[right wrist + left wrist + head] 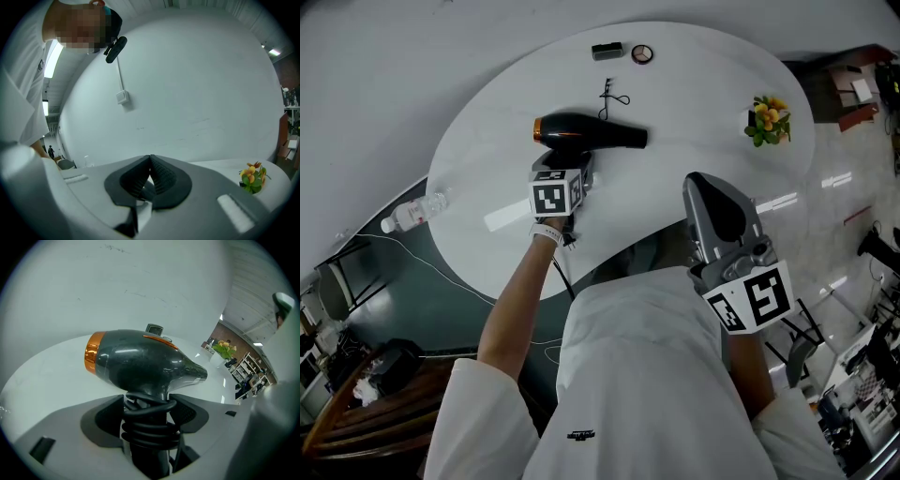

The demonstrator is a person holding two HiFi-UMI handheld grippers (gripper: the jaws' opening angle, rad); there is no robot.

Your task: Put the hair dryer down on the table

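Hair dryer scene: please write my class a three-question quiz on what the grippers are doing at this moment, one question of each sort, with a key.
1. True or false: the right gripper holds the hair dryer.
2. Multiple choice: the fingers of the left gripper are closed on the hair dryer's
A) nozzle
B) handle, with the cord wound round it
C) plug
3. Fill in: the ring at the hair dryer's rear end is ____ in colour.

Key: 1 false, since its fingers are shut on nothing; 2 B; 3 orange.
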